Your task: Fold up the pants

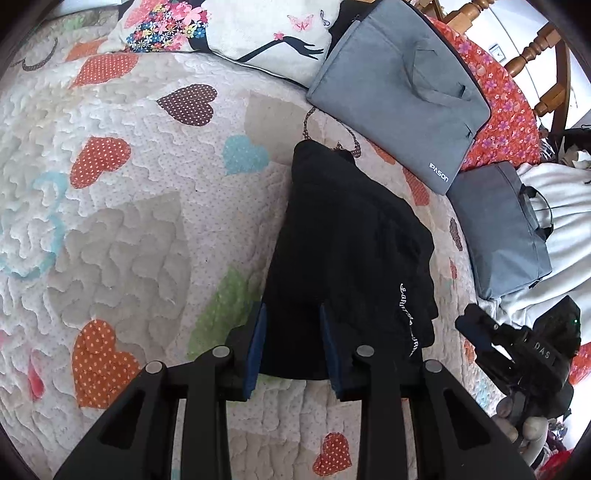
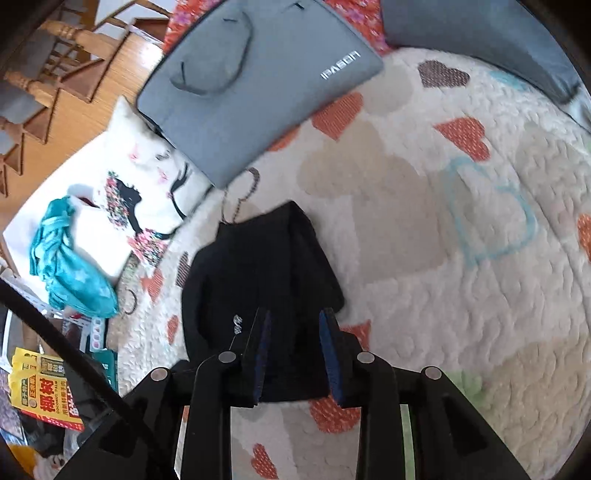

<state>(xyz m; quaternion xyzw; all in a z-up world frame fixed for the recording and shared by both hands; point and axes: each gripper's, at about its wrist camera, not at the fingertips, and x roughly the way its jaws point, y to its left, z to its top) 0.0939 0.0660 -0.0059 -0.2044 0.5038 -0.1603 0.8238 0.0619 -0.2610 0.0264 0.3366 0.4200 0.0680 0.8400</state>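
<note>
One pair of black pants [image 1: 347, 258], folded into a narrow bundle on the heart quilt [image 1: 129, 221], long axis running straight away from me. My left gripper [image 1: 291, 347] and right gripper [image 2: 295, 354] each straddle the near edge; whether the pads pinch cloth, I can't tell. Two grey bags [image 1: 402, 92] lie beyond, one cushion [image 1: 258, 33], partly cut off.

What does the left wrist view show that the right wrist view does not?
Only the left wrist view shows the other hand-held gripper and white lettering running along the black pants. Only the right wrist view shows a teal garment and a yellow package. Both show the pants, the heart-patterned quilt and the grey IPASON bag.
</note>
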